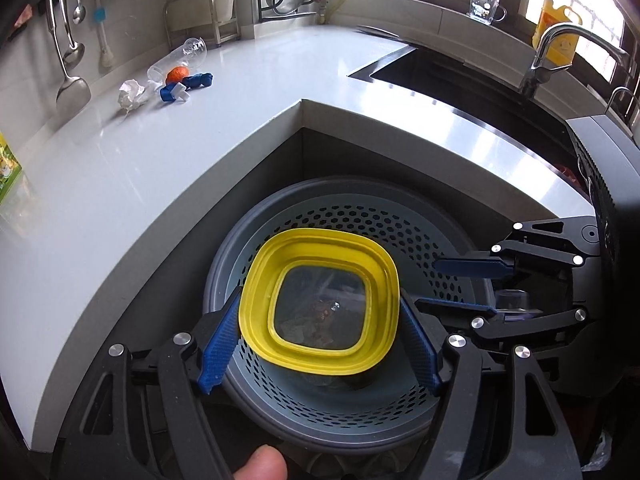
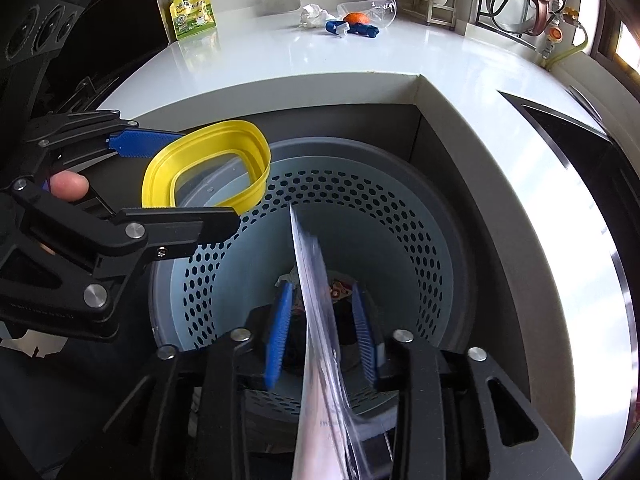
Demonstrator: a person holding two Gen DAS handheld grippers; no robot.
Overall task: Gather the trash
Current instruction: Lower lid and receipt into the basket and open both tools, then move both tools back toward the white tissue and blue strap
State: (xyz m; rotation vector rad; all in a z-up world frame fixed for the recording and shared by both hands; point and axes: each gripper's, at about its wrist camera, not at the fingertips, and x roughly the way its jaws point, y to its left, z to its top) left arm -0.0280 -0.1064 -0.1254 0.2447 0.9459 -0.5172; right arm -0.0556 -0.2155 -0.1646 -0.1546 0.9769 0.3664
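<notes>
Right wrist view: the right hand-held gripper (image 2: 322,332), fingers apart around a clear plastic sheet (image 2: 320,320), and the left hand-held gripper (image 1: 318,344) clamping a yellow-rimmed lid (image 1: 320,304) hang over the perforated bin (image 1: 400,216), where a tilted release could catch the rim.

Container (image 1: 319,300): yellow rim, clear see-through base
Bin (image 1: 356,216): pale blue-grey inner basket with a honeycomb pattern of holes, dark grey outer ring
Left claw (image 1: 318,346): black frame, blue ribbed pads
Right claw (image 2: 322,336): black, blue ribbed pads
Plastic sheet (image 2: 320,320): clear, glossy
Bench (image 1: 120,168): glossy white
Crumpled paper (image 1: 131,94): white
Pouch (image 2: 193,10): green and yellow
</notes>
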